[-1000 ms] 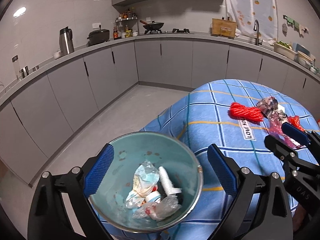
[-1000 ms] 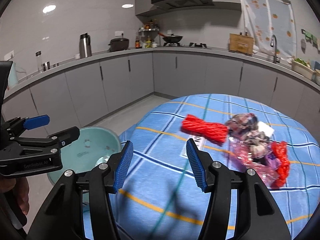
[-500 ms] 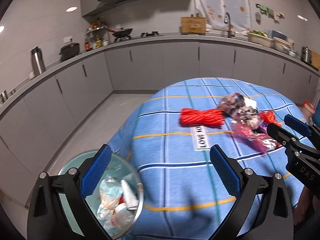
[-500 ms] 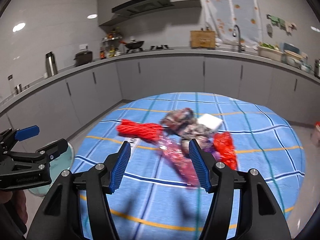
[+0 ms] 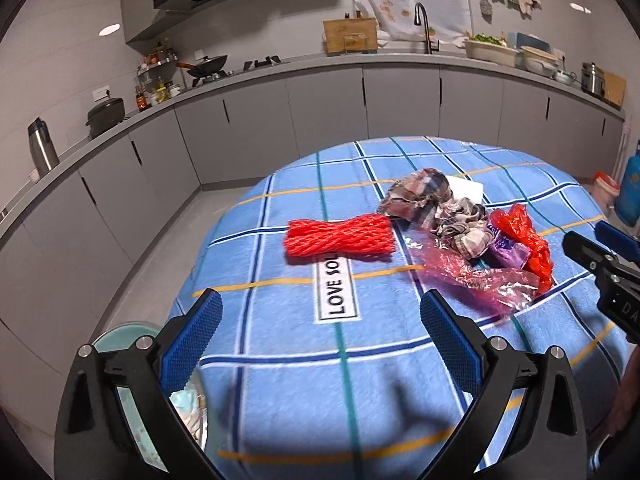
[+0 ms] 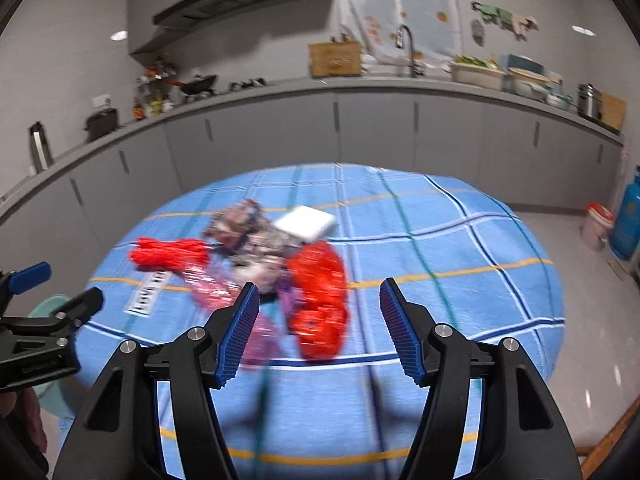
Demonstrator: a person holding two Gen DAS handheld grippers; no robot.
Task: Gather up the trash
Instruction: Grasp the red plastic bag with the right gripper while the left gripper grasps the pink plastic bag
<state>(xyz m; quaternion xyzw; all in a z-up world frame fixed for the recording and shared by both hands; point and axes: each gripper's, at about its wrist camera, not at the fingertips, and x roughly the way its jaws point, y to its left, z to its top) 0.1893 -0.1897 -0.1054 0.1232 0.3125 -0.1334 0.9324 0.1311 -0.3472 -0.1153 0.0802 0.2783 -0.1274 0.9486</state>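
Observation:
A pile of trash lies on the blue checked tablecloth point(image 5: 280, 360): a red mesh bundle point(image 5: 340, 235), a crumpled plaid cloth point(image 5: 424, 198), a pink plastic film point(image 5: 472, 272), a purple wrapper point(image 5: 508, 250), a red plastic bag point(image 5: 528, 236) and a white pad point(image 5: 466, 189). My left gripper point(image 5: 320, 332) is open and empty, above the table's near edge. My right gripper point(image 6: 320, 332) is open and empty, just in front of the red bag point(image 6: 320, 292). The teal trash bin point(image 5: 132, 392) with trash in it sits at lower left, beside the table.
Grey kitchen cabinets point(image 5: 320, 112) and a counter curve around the back. A blue gas cylinder point(image 6: 628, 220) and a small bucket point(image 6: 596, 224) stand on the floor at right. The other gripper point(image 5: 604, 264) shows at the right edge.
Both grippers swung right, away from the bin and toward the trash pile. The bin slid to the lower left of the left view. The right view is blurred by motion.

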